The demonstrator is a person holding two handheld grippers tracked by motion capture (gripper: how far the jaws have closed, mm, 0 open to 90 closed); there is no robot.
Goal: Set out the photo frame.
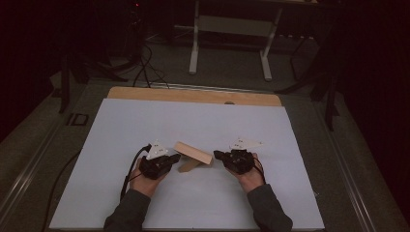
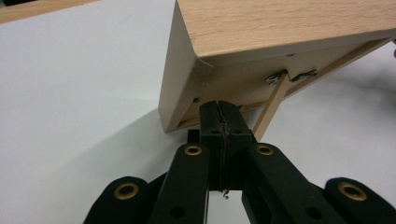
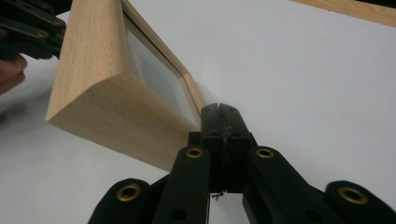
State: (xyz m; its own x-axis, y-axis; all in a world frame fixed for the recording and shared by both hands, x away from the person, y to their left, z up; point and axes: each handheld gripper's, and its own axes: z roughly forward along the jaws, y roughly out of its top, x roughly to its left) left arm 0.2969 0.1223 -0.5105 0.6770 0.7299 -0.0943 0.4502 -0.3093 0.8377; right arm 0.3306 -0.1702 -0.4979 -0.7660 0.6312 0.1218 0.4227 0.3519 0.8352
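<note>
A light wooden picture frame [image 1: 193, 153] stands tilted on the white sheet, propped on its thin back leg [image 1: 187, 166]. My left gripper [image 1: 178, 157] is at the frame's left end and my right gripper [image 1: 216, 154] at its right end. In the left gripper view the jaws are pressed together with nothing between them; the left gripper [image 2: 219, 105] has its tips just under the frame's back [image 2: 280, 23], beside the leg [image 2: 271, 105]. In the right gripper view the right gripper [image 3: 220, 108] is shut too, its tips at the lower corner of the frame's glazed front [image 3: 93, 93].
The white sheet [image 1: 145, 125] covers most of the table, with a wooden strip [image 1: 193, 95] along its far edge. Beyond it on the floor stand a white desk frame [image 1: 229, 29] and loose cables [image 1: 145, 67]. The other hand's gripper [image 3: 28, 32] shows behind the frame.
</note>
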